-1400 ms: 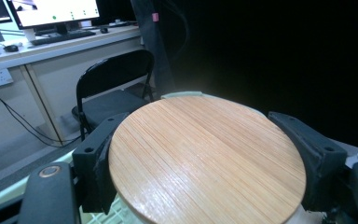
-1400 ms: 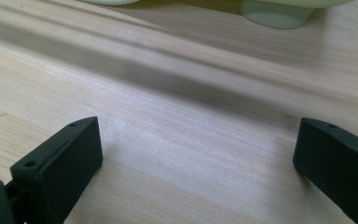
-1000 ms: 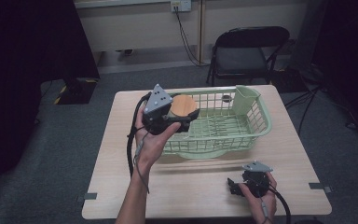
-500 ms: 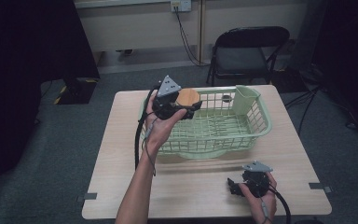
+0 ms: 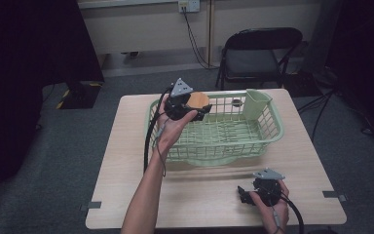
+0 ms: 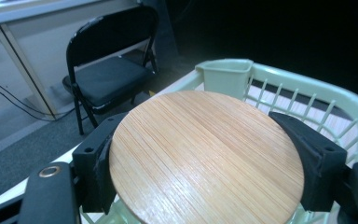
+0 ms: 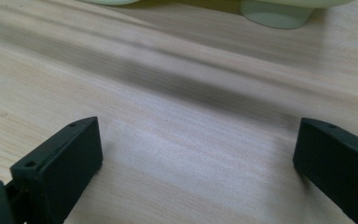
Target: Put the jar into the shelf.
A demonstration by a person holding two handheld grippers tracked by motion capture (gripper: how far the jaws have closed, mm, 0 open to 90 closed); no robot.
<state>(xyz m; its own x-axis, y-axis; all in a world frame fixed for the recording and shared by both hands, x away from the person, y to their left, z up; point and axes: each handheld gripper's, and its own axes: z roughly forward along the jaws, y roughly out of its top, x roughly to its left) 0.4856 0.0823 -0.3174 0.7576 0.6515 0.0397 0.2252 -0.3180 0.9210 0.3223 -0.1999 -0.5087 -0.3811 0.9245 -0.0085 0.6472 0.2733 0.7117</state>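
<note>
A round wooden disc (image 6: 205,156) with a fine straight grain is clamped between the two black jaws of my left gripper (image 5: 195,105), which is shut on it. In the high view the wooden disc (image 5: 197,100) hangs over the back left corner of a pale green wire basket (image 5: 268,139). My right gripper (image 5: 247,194) rests low on the table (image 5: 121,146) near the front right edge, jaws wide open with bare wood between them. Its fingers (image 7: 60,168) point toward the basket's foot (image 7: 275,11).
The basket has a small cup compartment (image 5: 256,103) at its back right corner, and the cup compartment (image 6: 224,74) lies ahead in the left gripper view. A black folding chair (image 5: 255,56) stands behind the table. Tape marks the table's front corners. A cable trails from each gripper.
My left gripper has carried the wooden disc up and toward the back, from the basket's left side to above its back left corner. The right gripper has stayed put.
</note>
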